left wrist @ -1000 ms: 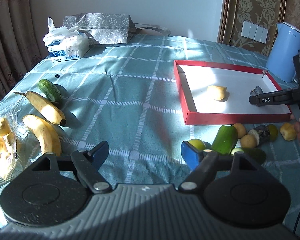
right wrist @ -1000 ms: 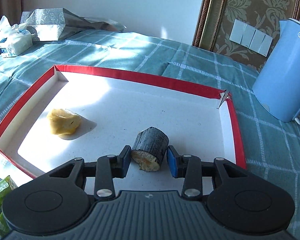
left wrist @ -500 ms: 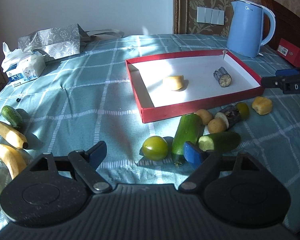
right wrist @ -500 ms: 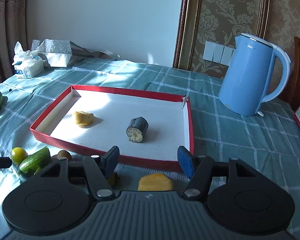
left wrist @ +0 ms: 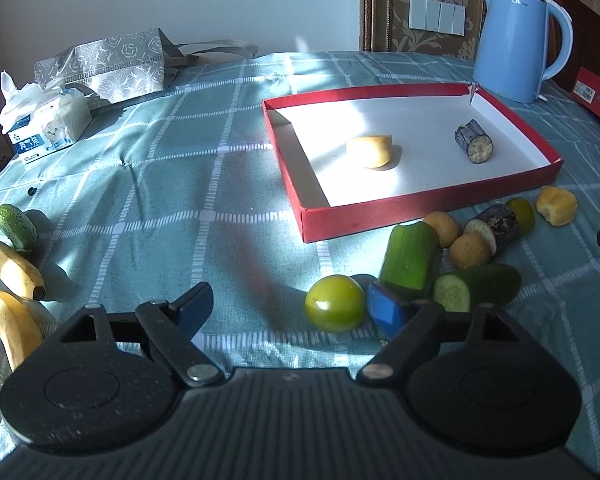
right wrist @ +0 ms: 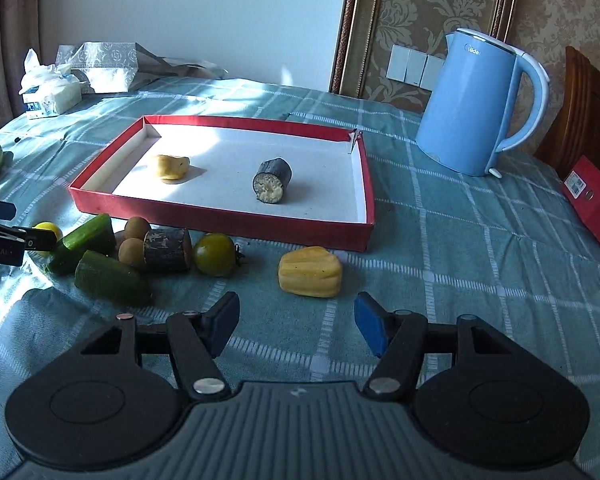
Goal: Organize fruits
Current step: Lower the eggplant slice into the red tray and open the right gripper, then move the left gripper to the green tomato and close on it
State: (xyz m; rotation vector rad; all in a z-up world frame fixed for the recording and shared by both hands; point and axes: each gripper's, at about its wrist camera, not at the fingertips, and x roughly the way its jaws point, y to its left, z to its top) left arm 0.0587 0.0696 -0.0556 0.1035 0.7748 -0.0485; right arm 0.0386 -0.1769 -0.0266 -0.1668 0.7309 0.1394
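The right gripper hangs low over the teal checked tablecloth with its blue-padded fingers spread wide and nothing between them. Just ahead of it, slightly right of centre, lies the ridged yellow fruit chunk, apart from both pads and from the red wall behind. It looks like the next piece to lift. A good pick would centre the jaws on its long sides, come down until the pads straddle it, and close gently, since the flesh seems soft. Ahead and to the left sit a green tomato, a dark-skinned cylinder piece, two small brown round fruits and cut cucumber pieces, crowded together.

The left gripper is likewise spread and empty; a round green tomato lies just inside its right pad, so it could be taken with a small shift.

Farther on, the shallow red-walled cardboard tray already holds a yellow chunk and a dark cylinder, well apart, leaving plenty of white floor. Lift clear of the wall before crossing it. A light-blue electric kettle stands beyond, to the right.
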